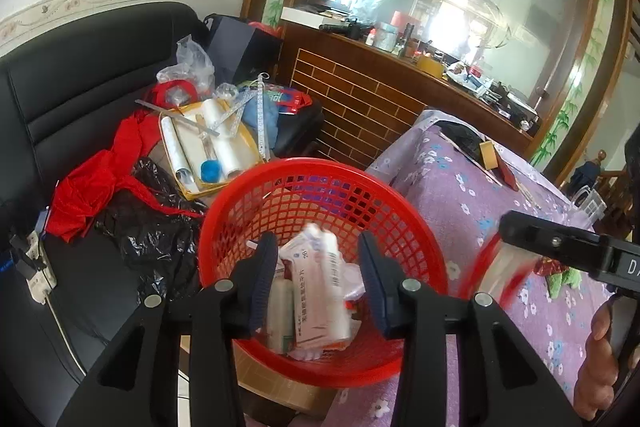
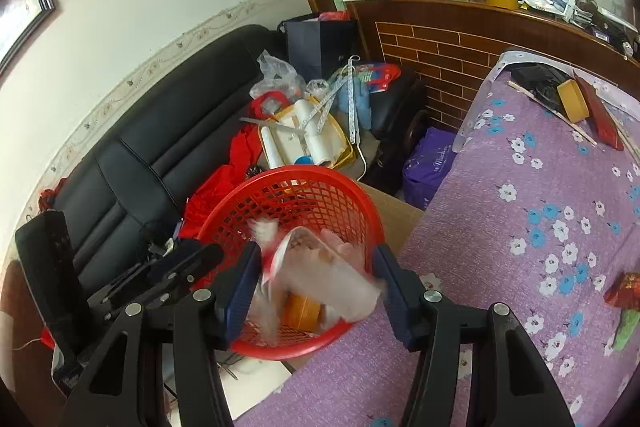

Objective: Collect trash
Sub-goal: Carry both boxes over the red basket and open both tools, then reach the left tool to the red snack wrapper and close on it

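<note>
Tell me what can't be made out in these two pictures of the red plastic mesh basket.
- Left wrist view: the white packet over the red mesh basket is motion-blurred; its print is unreadable.
- Right wrist view: the crumpled wrapper is smeared; its kind is unclear.
- Basket's bottom: hidden by trash, both views.

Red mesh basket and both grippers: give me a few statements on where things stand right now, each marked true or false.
1. The red mesh basket already holds trash. True.
2. The left gripper is clamped on a white packet. False: its jaws stand apart, and the packet lies between them without the pads pressing it.
3. The right gripper is over the basket with a blurred wrapper between its open jaws. True.
4. The purple floral tablecloth is free of litter. False: a red and green wrapper lies on it.
5. The basket stands on the black sofa. False: it is beside the sofa.
</note>
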`<state>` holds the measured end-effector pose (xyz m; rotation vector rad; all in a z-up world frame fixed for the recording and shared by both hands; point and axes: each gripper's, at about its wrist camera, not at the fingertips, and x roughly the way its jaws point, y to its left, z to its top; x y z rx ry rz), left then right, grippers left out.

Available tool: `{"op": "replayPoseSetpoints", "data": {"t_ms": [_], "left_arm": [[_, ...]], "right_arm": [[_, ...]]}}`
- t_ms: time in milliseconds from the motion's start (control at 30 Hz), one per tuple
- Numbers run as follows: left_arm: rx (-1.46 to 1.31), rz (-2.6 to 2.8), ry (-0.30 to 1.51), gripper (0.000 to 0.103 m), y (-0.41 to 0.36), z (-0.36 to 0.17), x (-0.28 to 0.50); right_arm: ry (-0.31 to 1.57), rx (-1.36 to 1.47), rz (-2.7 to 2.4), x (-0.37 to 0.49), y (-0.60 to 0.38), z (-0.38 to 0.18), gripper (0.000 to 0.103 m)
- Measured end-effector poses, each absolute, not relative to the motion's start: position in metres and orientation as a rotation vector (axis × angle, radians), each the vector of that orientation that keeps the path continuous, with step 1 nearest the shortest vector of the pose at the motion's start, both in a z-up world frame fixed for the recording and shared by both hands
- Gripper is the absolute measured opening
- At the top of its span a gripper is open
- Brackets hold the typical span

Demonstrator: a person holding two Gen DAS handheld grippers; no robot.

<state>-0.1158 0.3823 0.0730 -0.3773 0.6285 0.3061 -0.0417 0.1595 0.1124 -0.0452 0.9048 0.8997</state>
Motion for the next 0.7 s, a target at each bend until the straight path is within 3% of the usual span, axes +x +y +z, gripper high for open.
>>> {"op": "replayPoseSetpoints", "data": {"t_ms": [700], "left_arm": [[-0.274, 0.178, 0.656, 0.041, 0.304, 0.088, -0.103]], "right_arm": [[0.956, 0.148, 0.73, -0.028, -0.001, 0.083, 0.062]]}}
